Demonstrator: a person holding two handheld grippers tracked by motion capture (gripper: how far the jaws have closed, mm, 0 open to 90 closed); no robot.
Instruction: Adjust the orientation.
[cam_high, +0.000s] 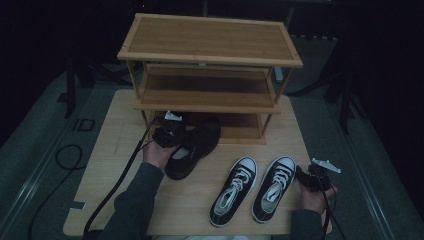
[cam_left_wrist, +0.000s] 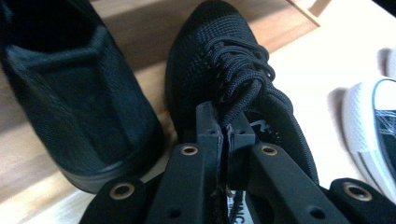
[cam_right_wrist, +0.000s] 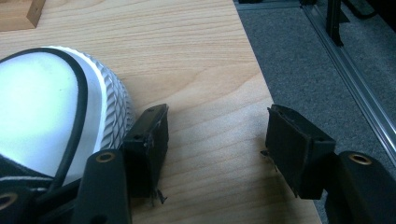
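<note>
My left gripper (cam_high: 181, 144) is shut on the tongue of a black knit lace-up shoe (cam_high: 197, 145), which lies in front of the bottom shelf of a wooden three-tier rack (cam_high: 210, 60). In the left gripper view the jaws (cam_left_wrist: 226, 120) pinch the tongue just below the laces of this shoe (cam_left_wrist: 219, 60). The heel of a second black shoe (cam_left_wrist: 70, 93) stands close by on its left. My right gripper (cam_high: 301, 174) rests open at the table's right front, beside a black-and-white canvas sneaker (cam_high: 274, 187). That sneaker's white toe cap (cam_right_wrist: 46, 102) lies just outside the left jaw of the right gripper (cam_right_wrist: 217, 122), with nothing between the jaws.
A second canvas sneaker (cam_high: 234, 190) lies left of the first. The wooden table (cam_high: 115, 165) ends just right of my right gripper. Grey floor (cam_right_wrist: 308, 60) and dark stands lie beyond that edge. Cables trail off the table's front left.
</note>
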